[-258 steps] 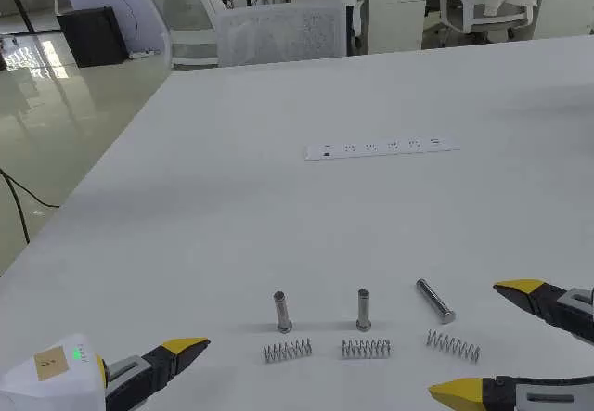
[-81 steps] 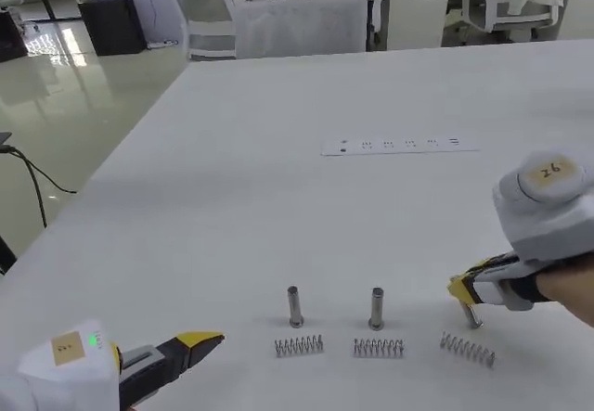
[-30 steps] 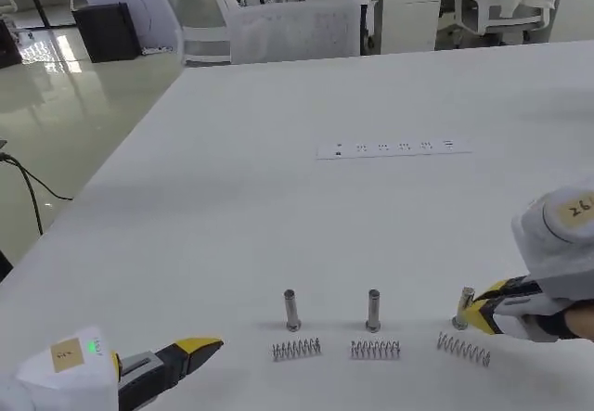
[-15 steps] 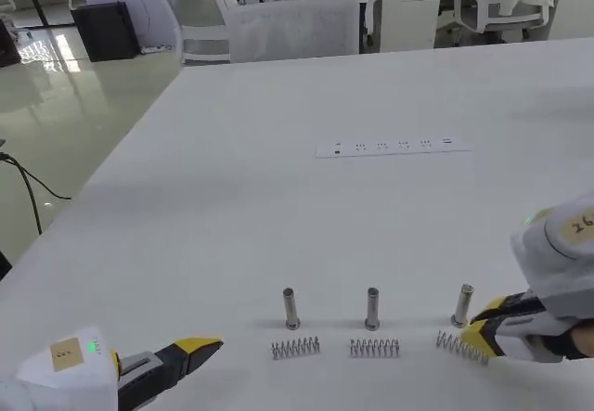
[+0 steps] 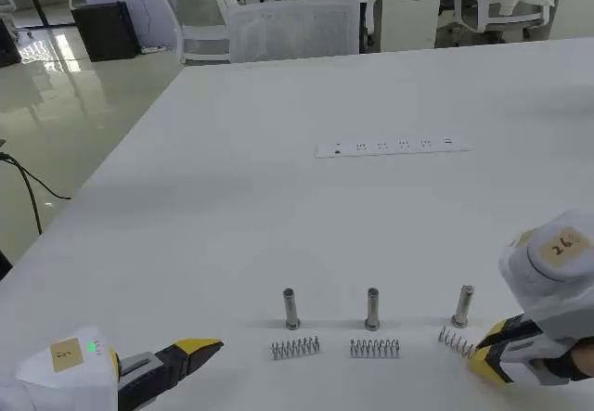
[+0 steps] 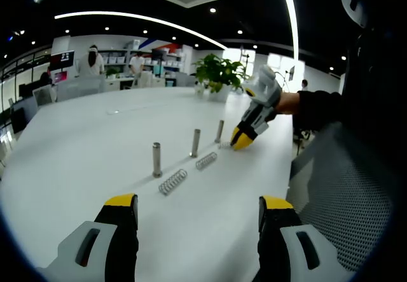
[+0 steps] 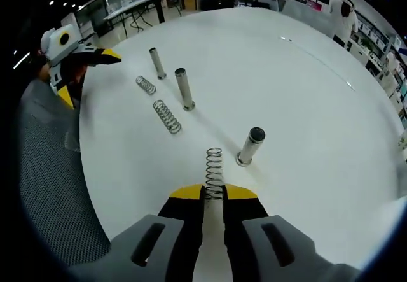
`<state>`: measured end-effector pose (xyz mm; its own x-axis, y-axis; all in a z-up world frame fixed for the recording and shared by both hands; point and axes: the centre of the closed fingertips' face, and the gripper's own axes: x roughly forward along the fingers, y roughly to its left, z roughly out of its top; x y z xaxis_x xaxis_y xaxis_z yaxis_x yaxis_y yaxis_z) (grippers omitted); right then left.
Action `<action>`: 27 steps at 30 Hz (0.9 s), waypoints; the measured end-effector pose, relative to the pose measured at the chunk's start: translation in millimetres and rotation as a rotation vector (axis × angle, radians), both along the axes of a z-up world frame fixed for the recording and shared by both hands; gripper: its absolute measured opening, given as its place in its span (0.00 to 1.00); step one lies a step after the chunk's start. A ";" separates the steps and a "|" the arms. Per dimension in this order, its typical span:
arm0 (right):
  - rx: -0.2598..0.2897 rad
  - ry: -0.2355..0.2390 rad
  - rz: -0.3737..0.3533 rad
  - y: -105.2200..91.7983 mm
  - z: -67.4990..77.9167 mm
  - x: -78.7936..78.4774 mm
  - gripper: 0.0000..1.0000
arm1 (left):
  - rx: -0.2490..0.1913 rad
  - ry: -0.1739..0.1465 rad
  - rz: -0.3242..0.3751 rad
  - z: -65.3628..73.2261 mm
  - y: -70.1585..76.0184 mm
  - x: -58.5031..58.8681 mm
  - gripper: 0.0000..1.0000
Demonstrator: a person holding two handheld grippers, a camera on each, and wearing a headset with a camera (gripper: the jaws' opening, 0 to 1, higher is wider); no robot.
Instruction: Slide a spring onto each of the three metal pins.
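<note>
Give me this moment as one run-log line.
phase: gripping spring | right gripper: shut on right spring, flat on table by right pin | left gripper: open, empty | pins: all three upright, bare

Three pins, all upright in one row on the table (image 5: 278, 207): left pin (image 5: 290, 309), middle pin (image 5: 372, 308), right pin (image 5: 462, 306). Three springs, all lying flat, one just in front of each pin: left spring (image 5: 296, 348), middle spring (image 5: 374, 348), right spring (image 5: 455, 340). Two grippers: left gripper (image 6: 198, 200), right gripper (image 7: 213, 191). One table. One power strip (image 5: 393, 146) farther back on it. One potted plant (image 6: 219, 75). At least three chairs (image 5: 292, 31) past the table's far edge; others too far off to count.
</note>
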<state>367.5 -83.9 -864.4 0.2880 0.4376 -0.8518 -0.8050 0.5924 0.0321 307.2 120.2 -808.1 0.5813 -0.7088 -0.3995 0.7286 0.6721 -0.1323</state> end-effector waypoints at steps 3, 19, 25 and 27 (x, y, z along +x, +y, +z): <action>-0.008 -0.014 0.023 0.3 0.5 1.3 0.08 | -0.001 -0.001 0.001 0.3 0.2 0.3 0.74; 0.043 0.002 0.085 25.9 22.7 -19.1 0.08 | 0.002 -0.015 -0.029 7.6 -3.6 -1.3 0.70; 0.052 -0.018 0.116 36.0 32.2 -20.4 0.08 | -0.012 -0.010 -0.066 16.4 -8.8 -0.7 0.68; 0.051 -0.021 0.130 39.3 35.4 -21.2 0.08 | -0.004 -0.012 -0.084 21.4 -10.3 0.2 0.67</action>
<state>346.4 -44.6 -829.0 0.2438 0.5146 -0.8220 -0.8757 0.4811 0.0415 307.4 109.8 -786.7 0.5248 -0.7569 -0.3896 0.7837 0.6082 -0.1259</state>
